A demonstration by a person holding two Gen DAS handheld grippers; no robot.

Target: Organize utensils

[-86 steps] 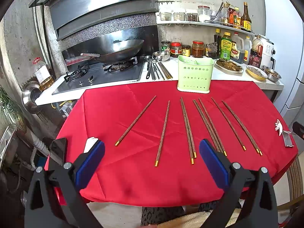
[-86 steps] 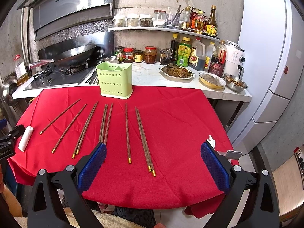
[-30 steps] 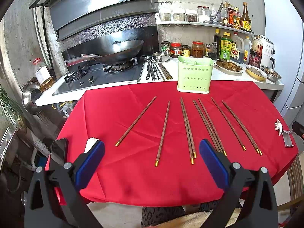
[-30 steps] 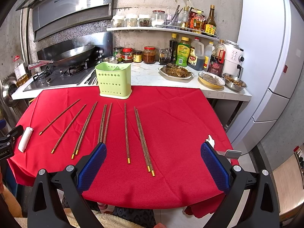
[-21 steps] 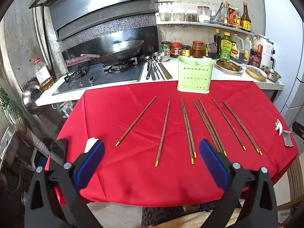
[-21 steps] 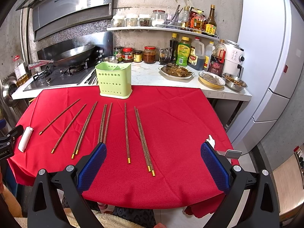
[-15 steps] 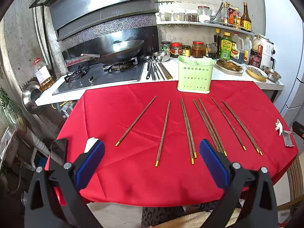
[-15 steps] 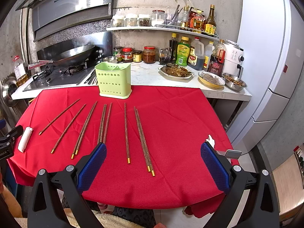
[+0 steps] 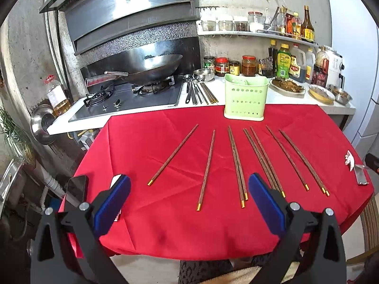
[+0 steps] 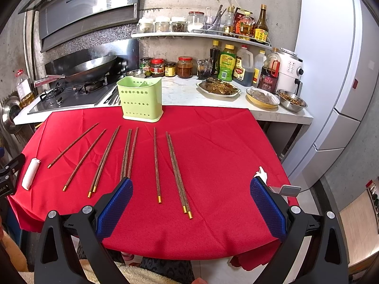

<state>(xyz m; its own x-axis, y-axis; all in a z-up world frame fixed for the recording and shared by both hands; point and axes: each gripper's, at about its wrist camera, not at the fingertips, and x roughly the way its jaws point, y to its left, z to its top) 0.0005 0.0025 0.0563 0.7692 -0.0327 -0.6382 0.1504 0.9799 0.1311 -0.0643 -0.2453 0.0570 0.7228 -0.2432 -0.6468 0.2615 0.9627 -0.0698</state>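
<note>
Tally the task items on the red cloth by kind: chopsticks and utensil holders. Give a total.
Wooden chopsticks: 10
Green utensil holder: 1
Total: 11

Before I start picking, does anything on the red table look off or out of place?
Nothing damaged or spilled. The chopsticks lie fanned and loose on the red cloth, none in the green holder. Both grippers hang open.
</note>
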